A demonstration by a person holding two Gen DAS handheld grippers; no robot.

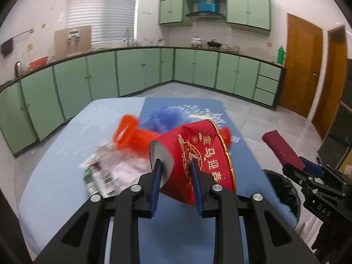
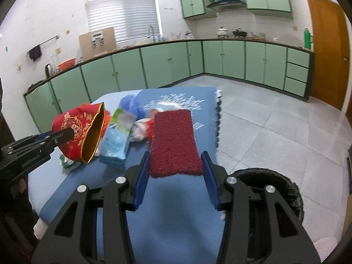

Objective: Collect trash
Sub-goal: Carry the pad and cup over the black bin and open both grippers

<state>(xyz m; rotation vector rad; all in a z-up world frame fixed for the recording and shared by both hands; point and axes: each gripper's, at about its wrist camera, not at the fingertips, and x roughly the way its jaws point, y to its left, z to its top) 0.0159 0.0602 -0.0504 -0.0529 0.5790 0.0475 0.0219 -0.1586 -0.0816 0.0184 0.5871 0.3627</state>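
Observation:
My left gripper (image 1: 175,164) is shut on a squashed red paper cup (image 1: 198,149) with gold print and a gold rim, lifted above the table. The right wrist view shows the same cup (image 2: 77,132) at the left, with the left gripper (image 2: 68,135) pinching its side. A dark red scouring pad (image 2: 173,140) sits between the blue pads of my right gripper (image 2: 176,156), which is shut on it. From the left wrist view that pad (image 1: 282,151) sticks up at the right. A black trash bin (image 2: 275,180) stands on the floor by the table's right edge.
More trash lies on the blue mat (image 2: 176,220): a light blue carton (image 2: 116,138), orange plastic (image 1: 129,134), a blue bag (image 1: 165,118), crumpled white paper (image 1: 118,158) and a green-and-white wrapper (image 1: 96,180). Green kitchen cabinets line the walls beyond the grey tile floor.

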